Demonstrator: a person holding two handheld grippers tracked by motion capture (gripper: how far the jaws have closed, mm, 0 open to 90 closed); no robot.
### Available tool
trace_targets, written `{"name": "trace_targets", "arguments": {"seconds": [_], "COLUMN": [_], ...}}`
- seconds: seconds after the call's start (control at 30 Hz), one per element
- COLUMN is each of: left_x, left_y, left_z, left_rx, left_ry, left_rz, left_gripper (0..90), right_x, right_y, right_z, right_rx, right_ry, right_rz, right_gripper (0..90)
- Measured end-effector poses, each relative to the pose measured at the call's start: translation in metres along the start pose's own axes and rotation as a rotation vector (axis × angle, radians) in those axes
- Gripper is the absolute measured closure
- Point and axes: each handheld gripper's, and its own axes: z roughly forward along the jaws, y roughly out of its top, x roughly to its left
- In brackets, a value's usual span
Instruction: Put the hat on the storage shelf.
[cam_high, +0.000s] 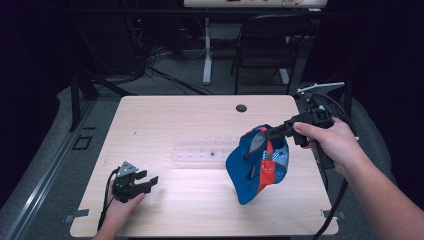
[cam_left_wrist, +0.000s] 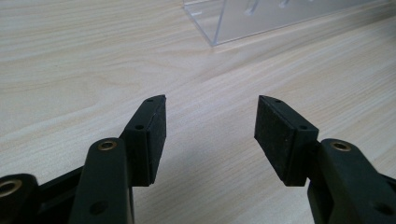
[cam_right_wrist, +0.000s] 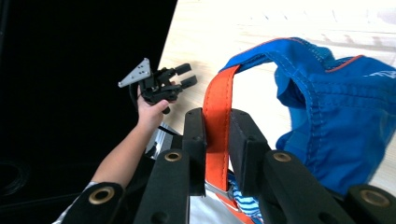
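Note:
A blue cap (cam_high: 257, 165) with an orange back strap (cam_right_wrist: 217, 121) hangs above the right half of the wooden table (cam_high: 165, 120). My right gripper (cam_high: 271, 133) is shut on that strap, and in the right gripper view its two black pads (cam_right_wrist: 194, 140) press the orange band from both sides (cam_right_wrist: 217, 135). The cap's blue crown (cam_right_wrist: 336, 116) droops to the right of the jaws. My left gripper (cam_high: 148, 177) rests low near the table's front left, held in a hand. It stands open (cam_left_wrist: 211, 123) over bare wood, with nothing between its pads.
A clear plastic rack (cam_high: 205, 152) lies across the middle of the table, and its corner (cam_left_wrist: 233, 23) shows ahead of the left gripper. A round cable hole (cam_high: 241, 108) sits near the far edge. A black chair (cam_high: 265, 45) and a desk leg stand beyond the table.

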Motion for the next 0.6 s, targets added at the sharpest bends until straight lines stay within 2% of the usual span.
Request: {"name": "trace_targets", "arguments": {"seconds": [0.13,0.6], "left_x": [0.0,0.0], "left_y": [0.0,0.0], "left_z": [0.0,0.0], "left_rx": [-0.004,-0.004], "left_ry": [0.0,-0.003], "left_rz": [-0.002,-0.001], "left_gripper": [44.2,44.2], "right_x": [0.001,0.011], "right_y": [0.003,0.02], "right_z": [-0.001,-0.002], "right_rx": [-0.004,-0.058], "right_ry": [0.004,0.061], "right_rz": [-0.009,-0.011], "right_gripper": [78.1,78.2]}}
